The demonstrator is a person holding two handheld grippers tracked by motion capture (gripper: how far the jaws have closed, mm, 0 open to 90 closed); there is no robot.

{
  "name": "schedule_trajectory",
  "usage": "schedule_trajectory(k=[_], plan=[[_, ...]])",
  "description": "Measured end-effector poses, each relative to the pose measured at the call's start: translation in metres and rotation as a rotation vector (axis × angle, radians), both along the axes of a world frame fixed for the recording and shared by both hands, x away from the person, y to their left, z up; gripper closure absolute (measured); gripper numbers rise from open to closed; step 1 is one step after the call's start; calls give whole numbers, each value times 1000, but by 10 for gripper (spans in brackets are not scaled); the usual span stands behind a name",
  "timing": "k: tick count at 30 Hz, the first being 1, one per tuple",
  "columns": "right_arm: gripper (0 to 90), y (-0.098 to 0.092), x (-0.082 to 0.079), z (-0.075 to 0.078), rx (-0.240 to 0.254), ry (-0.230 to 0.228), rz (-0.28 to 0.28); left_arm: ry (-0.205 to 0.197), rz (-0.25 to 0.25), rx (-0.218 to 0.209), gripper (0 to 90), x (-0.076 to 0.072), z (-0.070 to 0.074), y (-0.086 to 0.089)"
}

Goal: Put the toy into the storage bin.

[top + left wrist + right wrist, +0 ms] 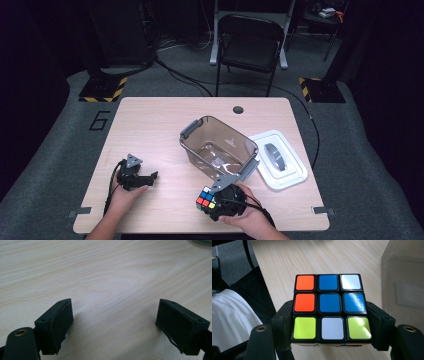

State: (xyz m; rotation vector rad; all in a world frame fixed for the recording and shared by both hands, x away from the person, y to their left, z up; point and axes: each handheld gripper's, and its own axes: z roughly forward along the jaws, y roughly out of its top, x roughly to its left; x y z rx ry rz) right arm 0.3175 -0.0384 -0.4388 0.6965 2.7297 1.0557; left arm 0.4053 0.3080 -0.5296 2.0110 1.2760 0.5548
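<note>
A: Where is the puzzle cube?
B: Clamped in the right gripper, near the table's front edge. In the right gripper view the cube sits squarely between the two black jaws, one pressed on its side at nine o'clock and one at three o'clock, with the orange, blue, white and yellow face turned to the camera.
A: And the clear bin?
B: At about one o'clock from the cube, just beside it; its grey latch nearly meets the gripper. The white lid lies at three o'clock from the bin.
A: The other tool?
B: The left gripper rests at nine o'clock from the cube, well apart, jaws spread wide over bare wood, grasping nothing.
</note>
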Motion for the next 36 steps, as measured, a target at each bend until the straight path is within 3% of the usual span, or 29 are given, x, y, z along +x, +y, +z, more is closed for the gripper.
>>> schedule_trajectory(k=[10, 36], plan=[[332, 1, 5, 30, -11, -14, -3, -1, -2, 2, 139, 0, 0, 0], [332, -9, 44, 98, 4, -62, -46, -7, -3, -2, 139, 1, 0, 0]])
